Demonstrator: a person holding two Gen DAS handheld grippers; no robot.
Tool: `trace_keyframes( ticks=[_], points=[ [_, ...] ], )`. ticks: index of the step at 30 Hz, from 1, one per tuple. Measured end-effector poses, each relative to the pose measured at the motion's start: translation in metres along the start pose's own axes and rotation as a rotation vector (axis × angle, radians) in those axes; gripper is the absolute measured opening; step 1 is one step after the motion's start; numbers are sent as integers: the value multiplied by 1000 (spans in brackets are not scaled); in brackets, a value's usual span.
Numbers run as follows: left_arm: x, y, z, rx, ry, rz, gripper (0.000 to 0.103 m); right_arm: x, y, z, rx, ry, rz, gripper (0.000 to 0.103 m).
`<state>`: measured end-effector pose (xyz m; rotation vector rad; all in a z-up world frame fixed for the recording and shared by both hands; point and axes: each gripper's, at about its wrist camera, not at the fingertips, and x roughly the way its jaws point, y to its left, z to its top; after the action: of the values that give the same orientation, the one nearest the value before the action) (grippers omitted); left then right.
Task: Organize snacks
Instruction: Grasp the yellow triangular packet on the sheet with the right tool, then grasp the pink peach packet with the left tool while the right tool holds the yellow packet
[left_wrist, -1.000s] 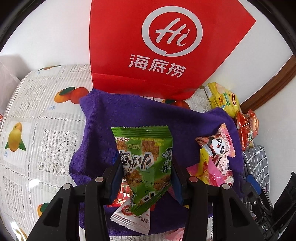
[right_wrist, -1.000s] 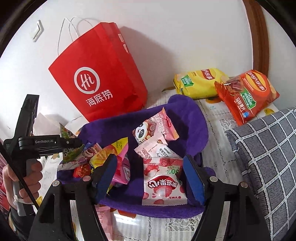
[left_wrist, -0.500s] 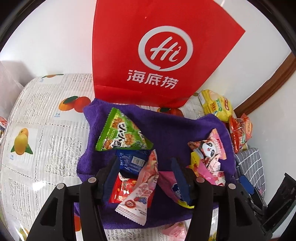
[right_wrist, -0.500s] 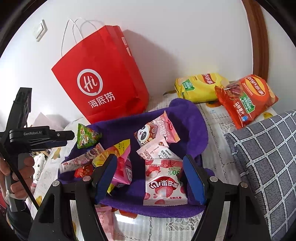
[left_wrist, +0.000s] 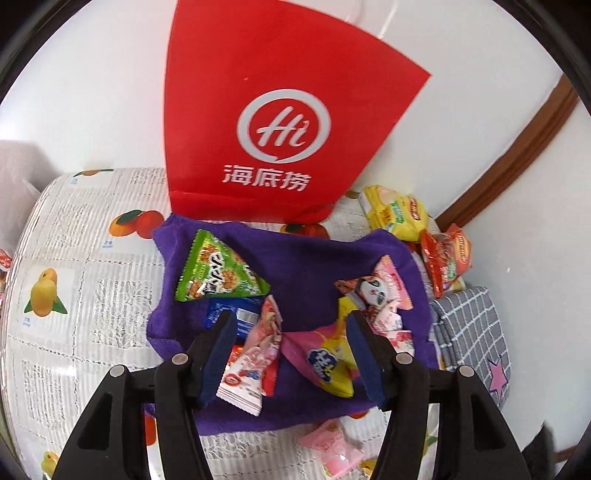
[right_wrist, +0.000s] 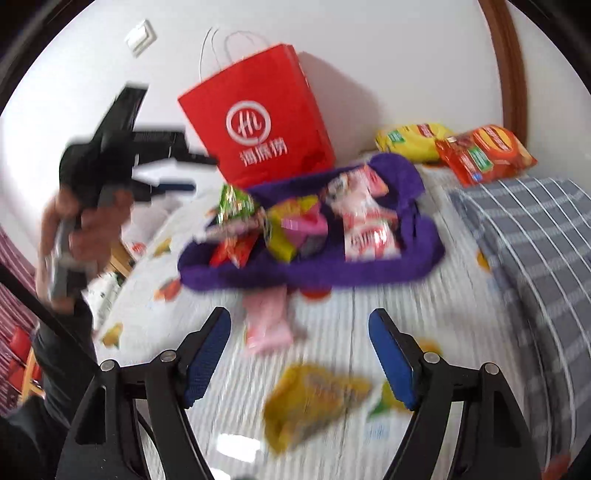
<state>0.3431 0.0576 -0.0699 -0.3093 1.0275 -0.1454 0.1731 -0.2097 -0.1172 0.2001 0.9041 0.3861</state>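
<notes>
Left gripper (left_wrist: 291, 332) and right gripper (right_wrist: 299, 347) both gape empty; triangular green snack packet (left_wrist: 218, 271) lies on the purple towel (left_wrist: 306, 266).

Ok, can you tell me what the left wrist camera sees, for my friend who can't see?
The open, empty left tool hovers over a purple cloth piled with snack packets, including a green packet. A red paper bag stands behind against a white wall.
</notes>
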Motion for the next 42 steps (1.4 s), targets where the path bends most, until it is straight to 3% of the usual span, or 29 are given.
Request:
trace_keyframes(
  ticks=[4, 10, 14, 16, 18, 21, 28, 35, 42],
  points=[
    [-9, -11, -4, 27, -3, -27, 59, -2, 19, -36, -29, 19, -169, 77],
    [-22, -21, -8, 59, -13, -55, 60, 20, 23, -59, 65, 66, -163, 77],
    [-31, -21, -9, 60, -25, -67, 60, 40, 22, -66, 99, 83, -259, 75],
    [-37, -19, -8, 54, -36, -69, 61, 41, 24, -64, 94, 52, -295, 68],
    [-41, -17, -7, 47, -46, -66, 62, 44, 19, -62, 115, 60, -303, 52],
    [-43, -16, -7, 49, -49, -67, 62, 41, 11, -61, 120, 44, -299, 44],
    [-38, -27, -11, 88, -44, -36, 63, 10, -11, -62, 117, -18, -336, 43],
    [-28, -45, -21, 146, -30, 26, 63, 5, -50, -61, 150, 5, -374, 44],
    [-16, -58, -58, 186, 23, 75, 63, 12, -50, -63, 102, 5, -377, 46]
  ],
)
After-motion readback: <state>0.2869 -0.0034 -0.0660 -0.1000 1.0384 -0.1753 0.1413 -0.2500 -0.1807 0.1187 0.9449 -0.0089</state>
